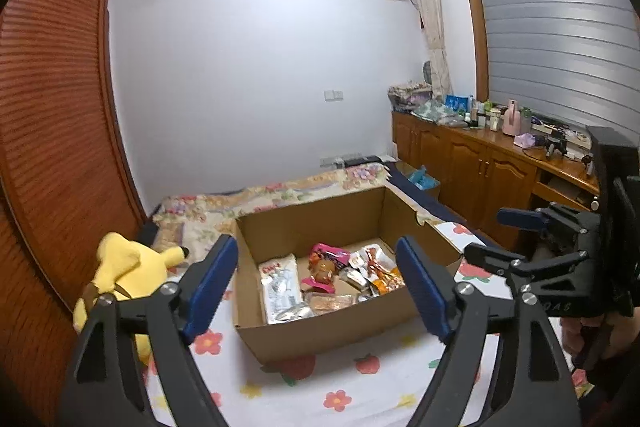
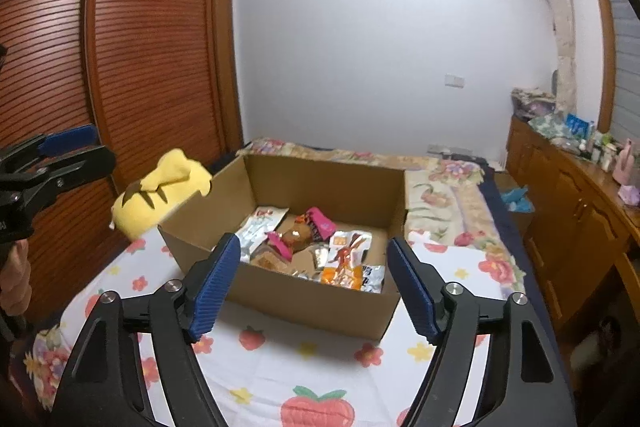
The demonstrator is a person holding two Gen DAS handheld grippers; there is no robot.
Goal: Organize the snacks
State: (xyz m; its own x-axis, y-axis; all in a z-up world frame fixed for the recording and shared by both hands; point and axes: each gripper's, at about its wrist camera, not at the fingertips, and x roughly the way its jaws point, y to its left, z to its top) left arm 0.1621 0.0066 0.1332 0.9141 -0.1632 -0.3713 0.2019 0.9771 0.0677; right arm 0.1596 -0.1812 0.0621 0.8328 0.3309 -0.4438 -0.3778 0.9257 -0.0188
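Observation:
An open cardboard box (image 1: pixel 320 331) (image 2: pixel 304 299) stands on the bed and holds several snack packets: a silver-white packet (image 1: pixel 280 283) (image 2: pixel 256 227), a pink-wrapped snack (image 1: pixel 326 265) (image 2: pixel 302 231) and orange packets (image 1: pixel 382 273) (image 2: pixel 344 267). My left gripper (image 1: pixel 320 287) is open and empty, held above the bed in front of the box. My right gripper (image 2: pixel 314 283) is open and empty, also in front of the box. The right gripper (image 1: pixel 496 239) shows at the right in the left wrist view, and the left gripper (image 2: pixel 64 151) at the left in the right wrist view.
A yellow plush toy (image 1: pixel 124 275) (image 2: pixel 160 191) lies left of the box beside a brown louvred wardrobe (image 1: pixel 52 115) (image 2: pixel 120 67). The bed has a strawberry-and-flower sheet (image 1: pixel 340 387) (image 2: pixel 312 367). A wooden cabinet (image 1: pixel 480 163) (image 2: pixel 568 203) with clutter stands at the right.

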